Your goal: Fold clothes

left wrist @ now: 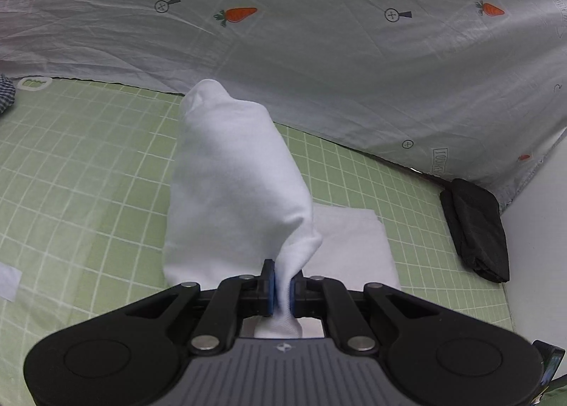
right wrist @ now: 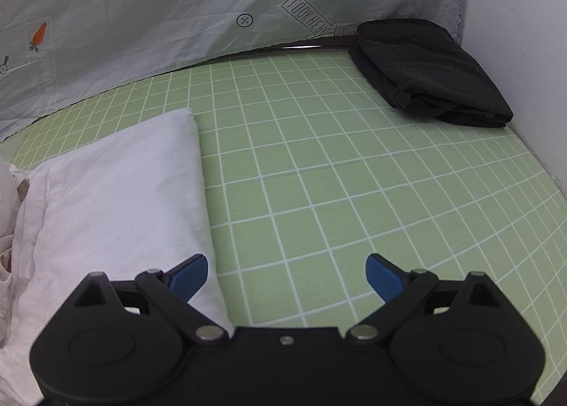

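Note:
My left gripper (left wrist: 282,287) is shut on a bunched edge of a white garment (left wrist: 230,186), which is lifted and drapes forward over the green checked sheet (left wrist: 81,165). Part of the same white cloth lies flat to the right beneath it. In the right wrist view the white garment (right wrist: 117,193) lies folded flat at the left. My right gripper (right wrist: 286,275) is open and empty, its left finger over the cloth's right edge and its right finger over bare sheet (right wrist: 336,175).
A folded black garment (right wrist: 428,73) lies at the far right by the white wall (right wrist: 524,34); it also shows in the left wrist view (left wrist: 478,229). A grey carrot-print sheet (left wrist: 319,34) hangs along the back. A checked cloth (left wrist: 5,94) sits at far left.

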